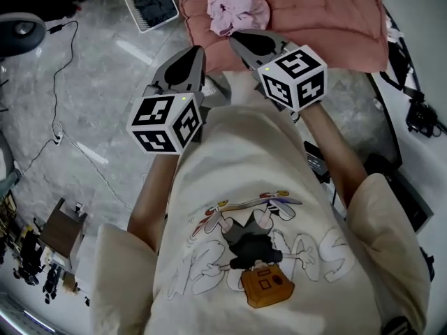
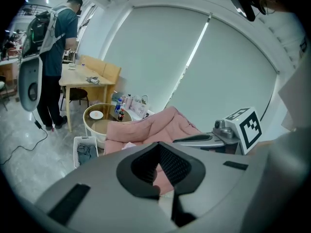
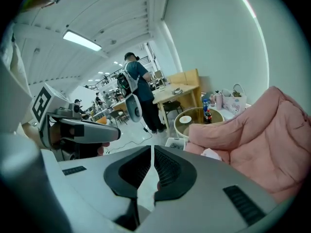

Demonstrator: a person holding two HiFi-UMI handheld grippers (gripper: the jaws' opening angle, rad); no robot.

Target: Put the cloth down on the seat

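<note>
Ahead on the pink seat cushion (image 1: 328, 19), the crumpled cloth (image 1: 237, 9) lies nearer the right gripper (image 1: 237, 39) than the left gripper (image 1: 194, 53), both with jaws together, empty.

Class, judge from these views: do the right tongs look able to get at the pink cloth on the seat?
Probably yes. The cloth lies crumpled on the seat just beyond the right tongs, with nothing between them. The tongs are shut and empty, so they would have to open first.
</note>
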